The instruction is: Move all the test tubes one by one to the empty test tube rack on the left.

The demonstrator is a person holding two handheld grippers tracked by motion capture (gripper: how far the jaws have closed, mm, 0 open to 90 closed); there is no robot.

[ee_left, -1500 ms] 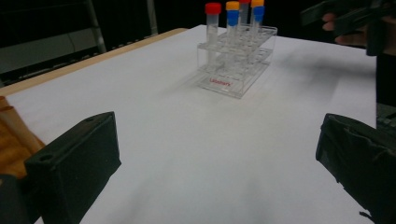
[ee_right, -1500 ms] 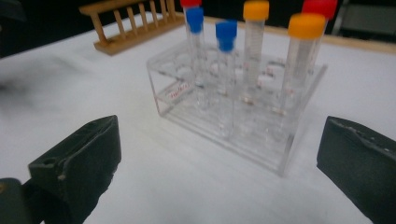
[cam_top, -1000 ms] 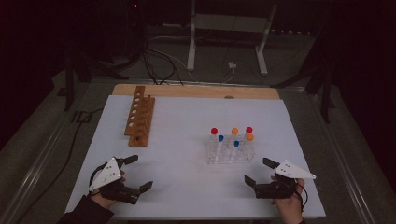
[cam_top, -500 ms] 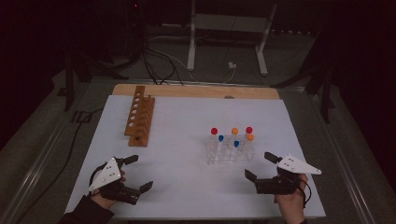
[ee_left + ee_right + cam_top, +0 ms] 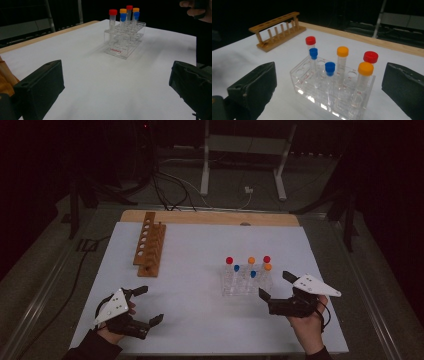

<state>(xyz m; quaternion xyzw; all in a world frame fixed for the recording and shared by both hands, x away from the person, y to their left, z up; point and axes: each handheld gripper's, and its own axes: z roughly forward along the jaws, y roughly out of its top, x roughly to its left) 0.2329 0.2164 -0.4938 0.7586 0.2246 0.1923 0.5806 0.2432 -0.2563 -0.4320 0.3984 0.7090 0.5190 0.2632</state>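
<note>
Standing near the table's right edge, the clear tube rack (image 5: 245,282) holds all six capped tubes; the wooden rack (image 5: 149,243) is empty. Right gripper (image 5: 272,287) hovers beside it, jaws wide, grasping nothing; left gripper (image 5: 149,304) likewise open.

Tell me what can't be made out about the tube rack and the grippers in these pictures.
- Red print on the clear tube rack: left gripper view, too small to read.
- Any liquid in the tubes: clear plastic and glare hide it.
- Wooden rack: left gripper view, cut off by the edge.
- Right gripper fingers: right gripper view, cut off by the frame.
</note>
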